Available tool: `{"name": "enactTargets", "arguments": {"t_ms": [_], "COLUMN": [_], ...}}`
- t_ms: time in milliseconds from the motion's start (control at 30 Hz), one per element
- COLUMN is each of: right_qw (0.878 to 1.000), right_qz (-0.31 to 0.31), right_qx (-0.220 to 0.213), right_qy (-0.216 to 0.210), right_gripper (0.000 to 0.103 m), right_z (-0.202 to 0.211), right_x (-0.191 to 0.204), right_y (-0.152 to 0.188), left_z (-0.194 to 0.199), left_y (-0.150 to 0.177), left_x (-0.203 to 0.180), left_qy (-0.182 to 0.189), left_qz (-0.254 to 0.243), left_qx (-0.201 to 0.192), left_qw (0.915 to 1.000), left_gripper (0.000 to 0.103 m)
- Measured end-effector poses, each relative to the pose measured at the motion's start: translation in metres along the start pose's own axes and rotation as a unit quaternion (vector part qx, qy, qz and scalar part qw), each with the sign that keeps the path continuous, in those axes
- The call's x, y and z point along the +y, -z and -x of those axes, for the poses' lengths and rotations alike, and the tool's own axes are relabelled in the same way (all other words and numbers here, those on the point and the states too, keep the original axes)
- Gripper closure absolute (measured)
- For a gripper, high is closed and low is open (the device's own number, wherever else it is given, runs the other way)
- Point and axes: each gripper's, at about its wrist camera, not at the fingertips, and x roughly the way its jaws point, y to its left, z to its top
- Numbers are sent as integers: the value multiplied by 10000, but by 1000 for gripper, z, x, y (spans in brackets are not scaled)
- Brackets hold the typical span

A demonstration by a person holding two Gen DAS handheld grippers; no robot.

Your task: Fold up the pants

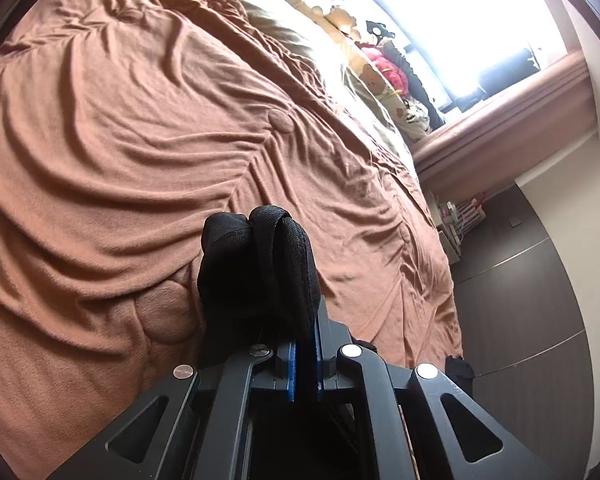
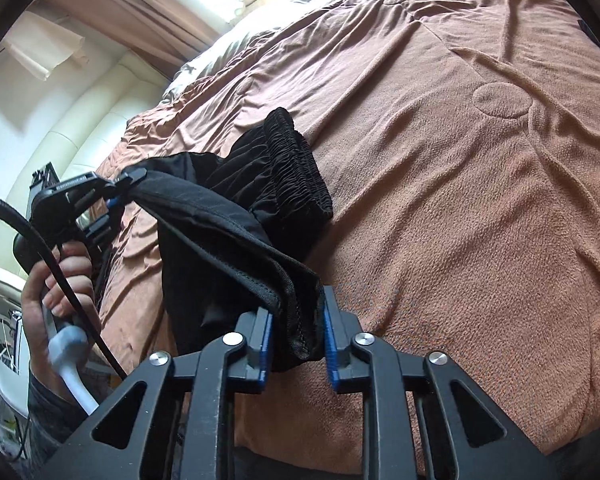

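Observation:
The black pants (image 2: 228, 232) hang stretched between both grippers above a brown blanket (image 2: 480, 200). Their elastic waistband (image 2: 296, 168) rests bunched on the blanket. My right gripper (image 2: 298, 336) is shut on a stitched edge of the pants, with fabric packed between its blue pads (image 2: 266, 344). My left gripper (image 2: 120, 190) shows at the left in the right wrist view, shut on another part of the same edge. In the left wrist view the left gripper (image 1: 304, 320) pinches a bunch of the black pants (image 1: 256, 264), which hides its fingertips.
The brown blanket (image 1: 120, 140) covers a wide bed. Pillows and soft toys (image 1: 380, 52) lie by a bright window. Dark floor (image 1: 520, 280) runs past the bed's right edge. A hand (image 2: 60, 280) holds the left gripper's handle beside a cream padded headboard (image 2: 92, 120).

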Motion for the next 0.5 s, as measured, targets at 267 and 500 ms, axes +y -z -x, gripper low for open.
{"name": "enactTargets", "arguments": {"t_ms": [267, 500], "right_qw": [9997, 9997], "right_qz": [-153, -204], "right_qx": [-65, -50], "right_qy": [-181, -115], "right_gripper": [97, 98], "right_z": [8, 16], "right_x": [-9, -13], "right_y": [5, 15], "left_z": [-35, -73], "left_y": [-8, -1], "left_x": [-45, -77], "left_qy": [53, -107], "left_qz": [-534, -953], "left_qx": [281, 698], "left_qw": [9982, 9929], "left_gripper": [96, 88]}}
